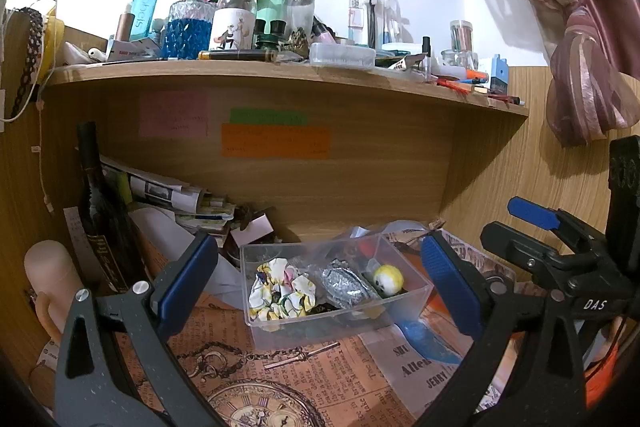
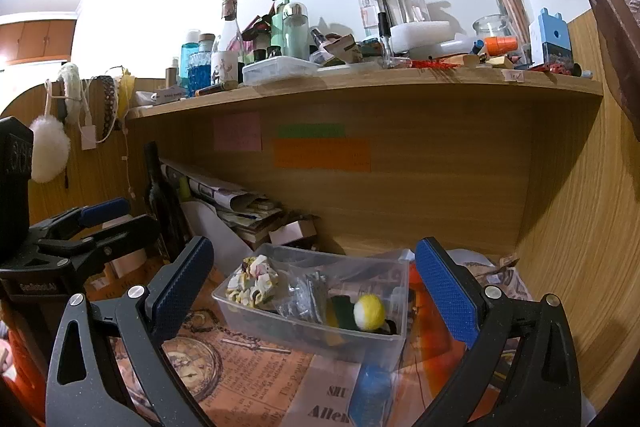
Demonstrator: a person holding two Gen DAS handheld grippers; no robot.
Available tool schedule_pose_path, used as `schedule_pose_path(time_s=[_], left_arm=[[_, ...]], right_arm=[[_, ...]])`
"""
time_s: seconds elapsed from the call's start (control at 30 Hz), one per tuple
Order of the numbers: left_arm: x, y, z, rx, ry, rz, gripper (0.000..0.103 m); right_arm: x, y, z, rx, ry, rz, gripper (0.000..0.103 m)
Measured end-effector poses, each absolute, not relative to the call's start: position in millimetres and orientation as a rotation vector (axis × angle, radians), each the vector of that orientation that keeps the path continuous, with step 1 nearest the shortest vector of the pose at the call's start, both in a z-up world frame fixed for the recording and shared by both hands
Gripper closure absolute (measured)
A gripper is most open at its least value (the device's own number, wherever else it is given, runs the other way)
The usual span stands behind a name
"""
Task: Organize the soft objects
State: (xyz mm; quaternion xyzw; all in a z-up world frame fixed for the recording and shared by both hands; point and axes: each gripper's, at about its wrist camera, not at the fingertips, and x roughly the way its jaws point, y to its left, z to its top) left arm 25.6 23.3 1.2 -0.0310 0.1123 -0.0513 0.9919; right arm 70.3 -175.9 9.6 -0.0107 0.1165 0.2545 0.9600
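A clear plastic box (image 1: pixel 416 297) stands on the newspaper-covered desk under the shelf; it also shows in the right wrist view (image 2: pixel 308 333). It holds a floral scrunchie (image 1: pixel 280 289) (image 2: pixel 252 281), a silver glittery pouch (image 1: pixel 344 283) (image 2: pixel 304 297) and a yellow-and-white felt ball (image 1: pixel 387 279) (image 2: pixel 369 311). My left gripper (image 1: pixel 320 279) is open and empty, its blue pads either side of the box, short of it. My right gripper (image 2: pixel 316 287) is open and empty, in front of the box. The right gripper shows at the right of the left wrist view (image 1: pixel 532 223).
A wooden shelf (image 1: pixel 280 75) crowded with bottles overhangs the desk. A dark wine bottle (image 1: pixel 100 211), stacked papers and a small box stand at the back left. A blue soft object (image 2: pixel 370 391) lies near the box front. Wooden walls close both sides; a curtain (image 1: pixel 576 27) hangs right.
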Motion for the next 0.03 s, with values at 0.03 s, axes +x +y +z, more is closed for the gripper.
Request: schedule_pose_path(time_s=[0.03], left_arm=[[25.5, 23.0, 0.1, -0.062, 0.228, -0.103, 0.000]], right_arm=[[70.8, -176.0, 9.2, -0.022, 0.238, 0.517, 0.002]])
